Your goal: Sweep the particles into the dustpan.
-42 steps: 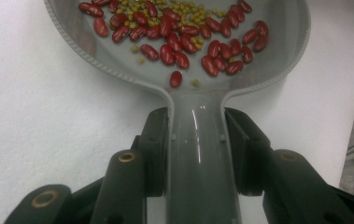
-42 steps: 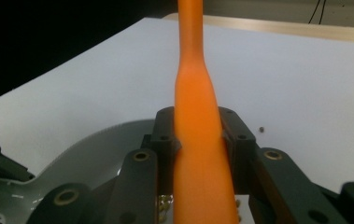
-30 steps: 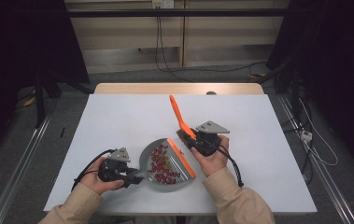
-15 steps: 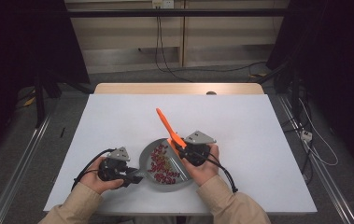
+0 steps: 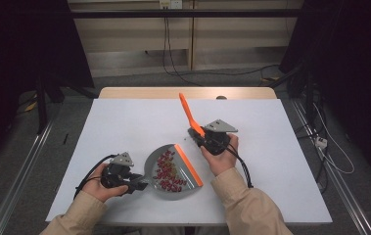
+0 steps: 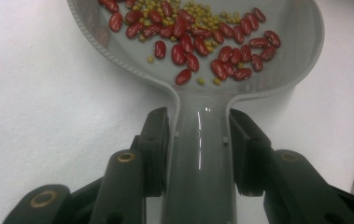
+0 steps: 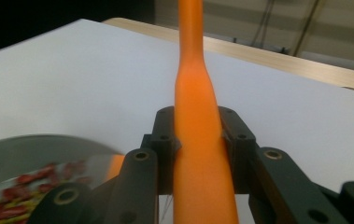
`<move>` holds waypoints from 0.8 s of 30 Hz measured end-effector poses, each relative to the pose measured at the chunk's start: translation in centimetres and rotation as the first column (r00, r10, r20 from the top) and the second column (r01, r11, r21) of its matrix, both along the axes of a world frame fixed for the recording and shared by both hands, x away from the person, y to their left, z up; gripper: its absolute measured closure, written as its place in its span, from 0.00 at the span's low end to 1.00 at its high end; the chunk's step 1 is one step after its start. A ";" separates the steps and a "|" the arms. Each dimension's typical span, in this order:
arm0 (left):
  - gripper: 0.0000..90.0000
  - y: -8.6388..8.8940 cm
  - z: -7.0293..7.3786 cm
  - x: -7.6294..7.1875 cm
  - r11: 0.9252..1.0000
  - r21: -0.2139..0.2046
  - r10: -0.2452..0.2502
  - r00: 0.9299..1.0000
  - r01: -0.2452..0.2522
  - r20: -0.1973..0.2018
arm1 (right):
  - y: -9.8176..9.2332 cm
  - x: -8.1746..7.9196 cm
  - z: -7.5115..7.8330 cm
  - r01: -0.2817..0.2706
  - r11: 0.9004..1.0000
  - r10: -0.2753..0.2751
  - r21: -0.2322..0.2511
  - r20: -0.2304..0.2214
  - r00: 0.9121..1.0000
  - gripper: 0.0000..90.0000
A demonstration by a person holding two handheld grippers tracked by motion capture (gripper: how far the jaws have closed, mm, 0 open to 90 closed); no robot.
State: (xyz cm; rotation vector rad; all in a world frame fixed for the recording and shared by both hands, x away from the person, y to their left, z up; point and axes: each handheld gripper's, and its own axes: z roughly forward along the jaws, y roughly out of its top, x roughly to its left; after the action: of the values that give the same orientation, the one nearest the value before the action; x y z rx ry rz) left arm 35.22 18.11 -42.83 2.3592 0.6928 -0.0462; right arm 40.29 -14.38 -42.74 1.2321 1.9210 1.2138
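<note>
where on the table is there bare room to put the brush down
Free: the far left, beyond the dustpan, and the right side past the right gripper holding the brush. Crowded: the near middle, with the left gripper on the dustpan's handle.

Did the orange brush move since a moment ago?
Yes. The orange brush, held by the right gripper, swung away from the grey dustpan, up toward the table's far wooden edge.

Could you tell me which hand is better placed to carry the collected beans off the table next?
Left. The left gripper already clamps the grey dustpan's handle, and the beans lie in its pan. The right gripper is occupied gripping the orange brush.
</note>
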 end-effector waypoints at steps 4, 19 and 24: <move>0.69 0.1 -0.1 0.5 0.999 -0.007 0.041 0.999 -0.041 -0.005 | 0.5 1.3 -1.5 -0.022 0.998 0.022 -0.055 -0.007 1.000 0.79; 0.69 0.0 -0.2 1.4 0.999 -0.003 0.052 0.999 -0.052 0.002 | 4.2 -2.3 0.1 -0.221 0.975 0.221 0.031 -0.010 0.975 0.79; 0.63 -0.5 0.1 0.9 0.998 0.050 0.030 0.998 -0.033 0.046 | 2.7 -2.4 0.6 -0.188 0.982 0.189 0.034 -0.008 0.982 0.79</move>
State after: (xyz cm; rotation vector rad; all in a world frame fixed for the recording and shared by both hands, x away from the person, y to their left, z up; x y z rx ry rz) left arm 36.16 17.61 -42.71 2.3894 0.7165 0.0392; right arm 37.93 -11.70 -42.17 1.0948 2.0718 1.3409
